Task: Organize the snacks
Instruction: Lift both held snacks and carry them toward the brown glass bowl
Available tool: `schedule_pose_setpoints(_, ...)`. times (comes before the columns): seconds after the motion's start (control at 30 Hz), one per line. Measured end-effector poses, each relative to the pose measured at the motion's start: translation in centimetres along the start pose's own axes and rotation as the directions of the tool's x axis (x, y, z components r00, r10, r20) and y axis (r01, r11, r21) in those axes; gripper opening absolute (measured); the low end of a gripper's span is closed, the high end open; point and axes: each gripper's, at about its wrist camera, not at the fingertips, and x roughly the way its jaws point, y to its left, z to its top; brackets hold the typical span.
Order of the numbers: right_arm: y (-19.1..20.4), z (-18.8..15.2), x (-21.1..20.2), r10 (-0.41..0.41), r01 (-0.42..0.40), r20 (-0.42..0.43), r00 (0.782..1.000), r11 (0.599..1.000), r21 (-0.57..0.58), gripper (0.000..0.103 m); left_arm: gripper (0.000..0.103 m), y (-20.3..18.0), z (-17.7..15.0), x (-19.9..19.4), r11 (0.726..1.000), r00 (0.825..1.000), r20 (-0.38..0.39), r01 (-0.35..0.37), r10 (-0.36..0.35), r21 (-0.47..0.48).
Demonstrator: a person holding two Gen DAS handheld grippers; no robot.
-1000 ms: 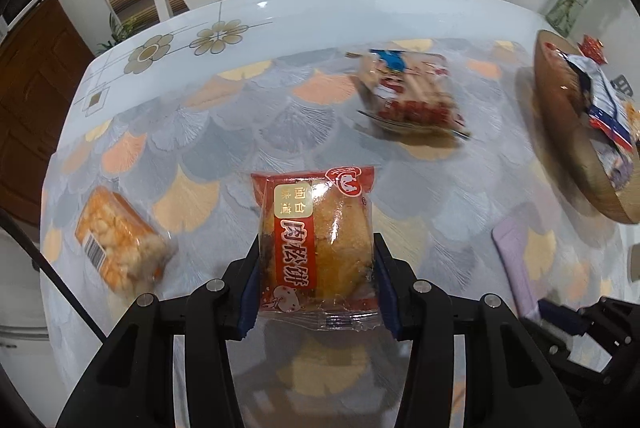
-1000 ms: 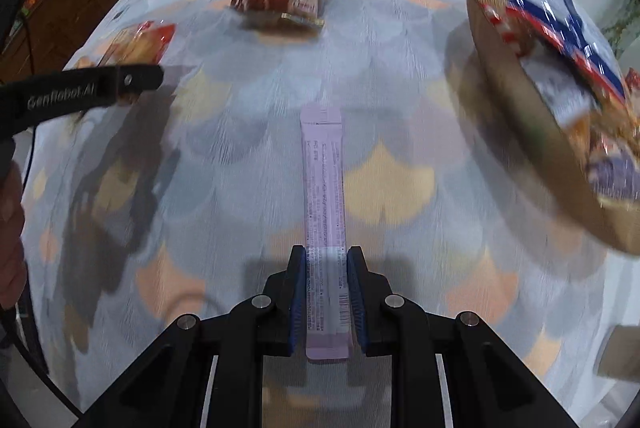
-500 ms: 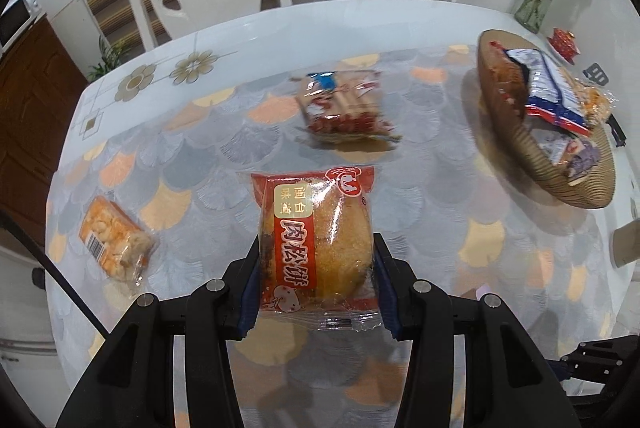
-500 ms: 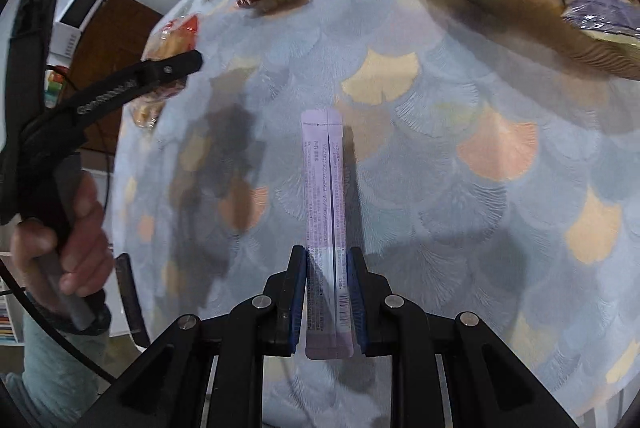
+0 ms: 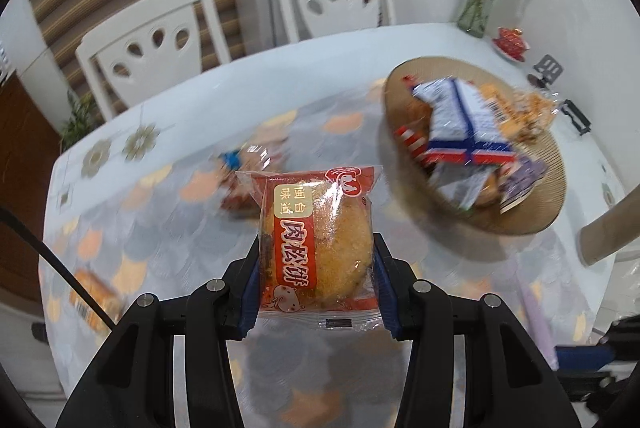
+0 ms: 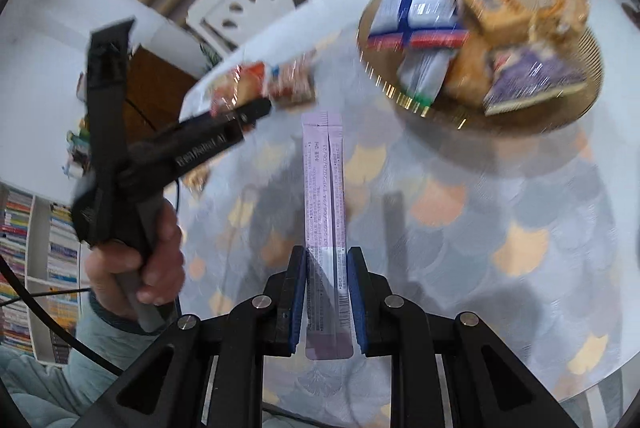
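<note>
The left gripper's (image 5: 316, 288) fingers (image 5: 248, 292) pinch a red-wrapped pork floss cake (image 5: 316, 240), lower centre of its view; the right gripper's (image 6: 327, 300) fingers, nearly closed, clamp a lilac stick sachet (image 6: 324, 212). Both hang above the table (image 6: 500, 228), tilted steeply down. Judged a carry step: next, each must reach over the woven snack basket (image 5: 524, 224), upper right, and let go.

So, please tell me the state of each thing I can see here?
Left tongs: shut on the red-wrapped round pastry, lifted off the table.
Right tongs: shut on the long lilac stick sachet, lifted.
Round brown woven basket: on the table, holding several packets.
Clear-wrapped red snack pack: lying on the table.
Orange snack pack: lying on the table.
</note>
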Motion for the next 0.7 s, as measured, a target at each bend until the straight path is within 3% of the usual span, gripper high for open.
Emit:
schedule_pose_setpoints(0.2,-1.8,2.5,-4.9,-0.017,0.01,0.147,0.989,0.999,0.046,0.02,0.045,-2.8,2.5,0.0,0.997,0.997,0.035,0.064,-0.066,0.034)
schedule_pose_setpoints(0.4,-4.5,5.8,-7.9,-0.113,0.079,0.284,0.952,0.989,0.128,0.02,0.045,-7.2,4.6,0.4,0.986,0.989,0.054,0.13,-0.136,0.101)
schedule_pose_setpoints(0.47,-5.7,7.0,-8.5,-0.162,0.113,0.306,0.938,0.979,0.17,0.02,0.045,-8.6,5.4,0.6,0.98,0.985,0.061,0.155,-0.163,0.122)
schedule_pose_setpoints(0.7,-8.3,10.4,-9.2,-0.217,0.151,0.33,0.919,0.965,0.216,0.02,0.045,-12.5,7.3,1.4,0.959,0.971,0.064,0.216,-0.231,0.184)
